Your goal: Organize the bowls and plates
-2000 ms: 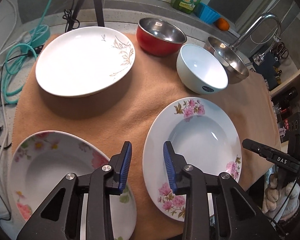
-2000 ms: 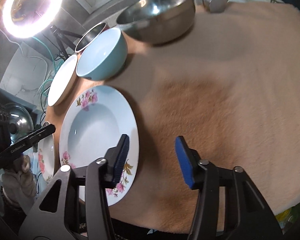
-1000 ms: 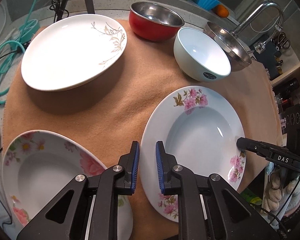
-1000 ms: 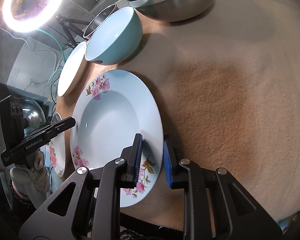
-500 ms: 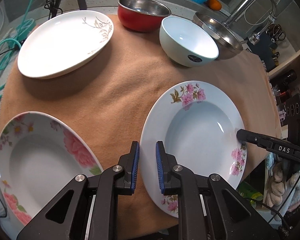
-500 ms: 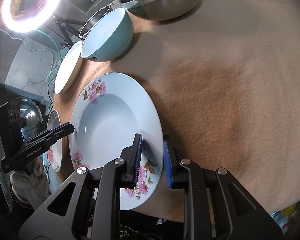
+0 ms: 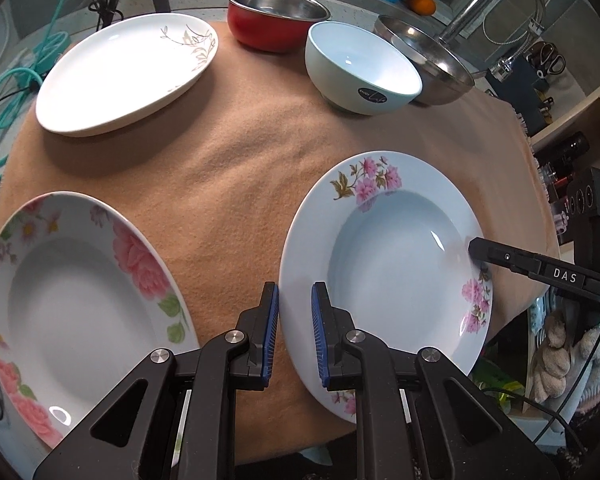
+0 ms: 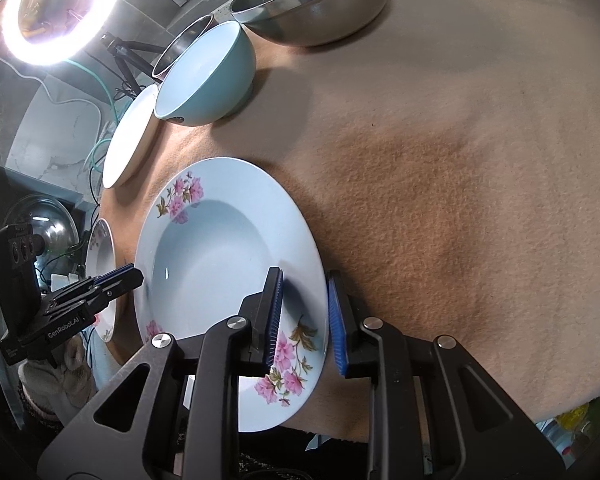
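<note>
Grippers pinch opposite rims of the pink-flowered deep plate [image 7: 384, 256]: left gripper [image 7: 295, 328], right gripper [image 8: 303, 308]. Only the right view shows the ring light [image 8: 48, 12].

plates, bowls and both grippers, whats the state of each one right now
blue floral plate: clamped at both rims, edge lifted off the cloth
rose plate: flat, untouched
white leaf plate: flat, empty
pale blue bowl: upright, empty
red bowl: upright, empty
steel bowl: tilted, empty
left gripper: shut on plate rim
right gripper: shut on plate rim
</note>
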`<state>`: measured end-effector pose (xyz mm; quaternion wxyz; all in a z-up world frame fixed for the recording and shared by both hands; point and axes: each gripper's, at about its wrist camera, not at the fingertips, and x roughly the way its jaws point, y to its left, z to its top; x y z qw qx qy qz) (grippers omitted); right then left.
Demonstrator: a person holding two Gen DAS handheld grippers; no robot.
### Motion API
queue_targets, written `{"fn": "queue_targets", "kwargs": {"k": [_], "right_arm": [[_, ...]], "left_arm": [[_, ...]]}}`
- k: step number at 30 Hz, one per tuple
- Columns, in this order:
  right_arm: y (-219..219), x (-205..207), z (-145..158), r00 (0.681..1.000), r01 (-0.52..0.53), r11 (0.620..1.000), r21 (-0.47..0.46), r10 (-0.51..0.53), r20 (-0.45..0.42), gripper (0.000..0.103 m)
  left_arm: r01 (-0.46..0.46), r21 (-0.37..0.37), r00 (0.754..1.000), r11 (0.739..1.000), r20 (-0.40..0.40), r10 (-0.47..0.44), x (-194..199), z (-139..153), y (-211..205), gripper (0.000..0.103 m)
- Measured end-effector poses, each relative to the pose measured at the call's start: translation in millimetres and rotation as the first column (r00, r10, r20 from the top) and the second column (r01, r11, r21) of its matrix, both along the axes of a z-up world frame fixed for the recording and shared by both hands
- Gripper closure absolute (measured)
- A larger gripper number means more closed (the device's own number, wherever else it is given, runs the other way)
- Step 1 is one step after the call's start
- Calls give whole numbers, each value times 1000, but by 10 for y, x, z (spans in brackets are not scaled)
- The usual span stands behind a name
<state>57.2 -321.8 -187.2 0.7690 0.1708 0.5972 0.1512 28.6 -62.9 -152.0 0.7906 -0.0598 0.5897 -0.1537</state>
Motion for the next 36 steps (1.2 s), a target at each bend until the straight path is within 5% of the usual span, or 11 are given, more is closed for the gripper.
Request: {"fn": "queue_targets", "kwargs": {"k": [19, 24, 28, 36], "right_arm": [[-38, -54, 178, 998, 40, 997, -72, -37, 52, 80], [-7, -55, 438, 993, 56, 997, -50, -50, 112, 78], [166, -51, 612, 988, 25, 999, -20, -22, 150, 55], [876, -26, 770, 976, -131, 991, 8, 128, 179, 55]], "left_arm": [[-15, -31, 999, 999, 40, 17, -41, 170, 179, 88], [-93, -59, 991, 994, 86, 98, -118, 387, 505, 88], [-180, -56, 977, 982, 109, 185, -219, 473, 820, 88], [-371, -52, 921, 927, 105, 375, -502, 442, 1457, 88]]}}
